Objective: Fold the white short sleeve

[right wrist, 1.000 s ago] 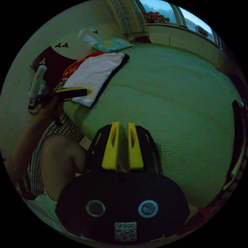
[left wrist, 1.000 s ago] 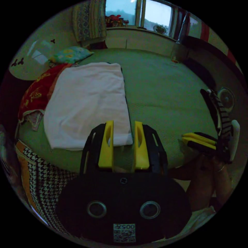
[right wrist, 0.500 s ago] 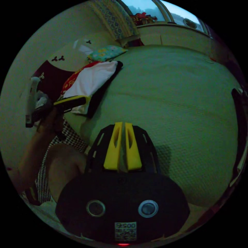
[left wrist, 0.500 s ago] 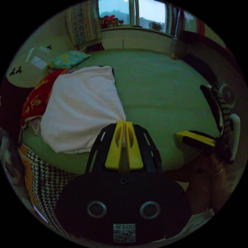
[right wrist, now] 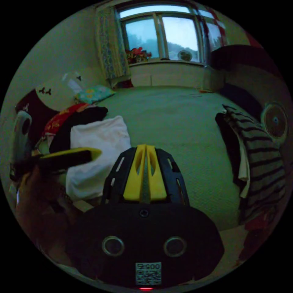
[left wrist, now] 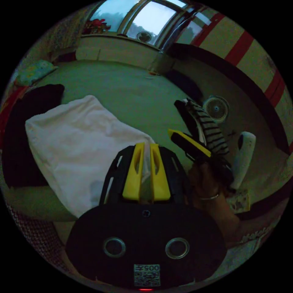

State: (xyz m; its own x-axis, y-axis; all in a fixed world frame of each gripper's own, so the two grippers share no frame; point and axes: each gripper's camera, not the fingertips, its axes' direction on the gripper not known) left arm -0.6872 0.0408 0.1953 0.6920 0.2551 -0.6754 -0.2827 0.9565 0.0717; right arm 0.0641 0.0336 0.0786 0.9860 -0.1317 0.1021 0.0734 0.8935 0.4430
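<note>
Behind left tool [left wrist: 146, 146], white short sleeve [left wrist: 76, 143] corner hidden; grip unclear.

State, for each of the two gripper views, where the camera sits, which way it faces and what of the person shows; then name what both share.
Left gripper view: rides behind the left gripper, facing the white short sleeve; a hand shows.
Right gripper view: rides behind the right gripper, facing the green bed and window; a hand shows.
Shared: sleeve, bed, window, striped garment.

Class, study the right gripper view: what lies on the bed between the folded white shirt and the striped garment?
Bare green bedspread separates the white shirt from the striped garment in the right gripper view.
</note>
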